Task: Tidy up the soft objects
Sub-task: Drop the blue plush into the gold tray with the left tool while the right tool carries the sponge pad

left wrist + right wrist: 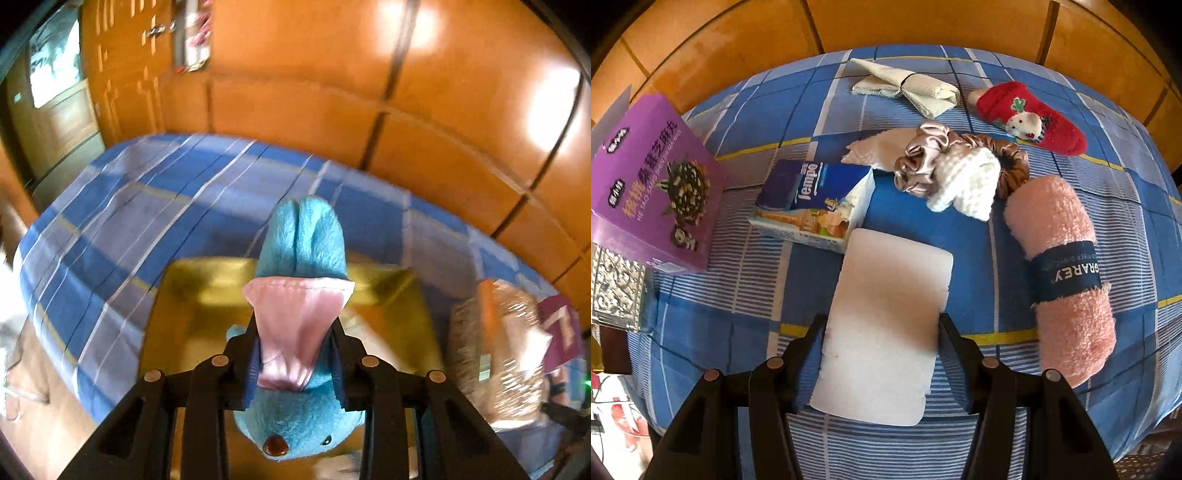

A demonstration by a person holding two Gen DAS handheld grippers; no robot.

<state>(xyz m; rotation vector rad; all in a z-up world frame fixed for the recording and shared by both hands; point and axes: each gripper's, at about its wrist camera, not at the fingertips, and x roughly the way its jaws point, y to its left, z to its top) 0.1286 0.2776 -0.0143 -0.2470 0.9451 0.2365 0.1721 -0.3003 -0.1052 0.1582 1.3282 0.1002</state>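
Observation:
My left gripper [295, 328] is shut on the pink satin ear of a blue plush toy [303, 236], which hangs above an open golden box [199, 280] on the blue checked bed. In the right wrist view, my right gripper [881, 321] is shut on a white foam block [894, 280], one pad pressed to each long side. Beyond the block lie a pink rolled towel [1063, 266] with a dark band, a red Christmas sock [1030, 114], a pale satin scrunchie [923, 158], a brown scrunchie [1012, 155], a white knitted piece [967, 181] and a folded beige cloth [905, 86].
A Tempo tissue pack [816, 195] and a purple carton [653, 184] sit on the left of the bed [960, 236]. A silver patterned box [617, 291] stands beside the carton at the bed's left edge. Orange wooden wardrobe panels [443, 129] close off the far side.

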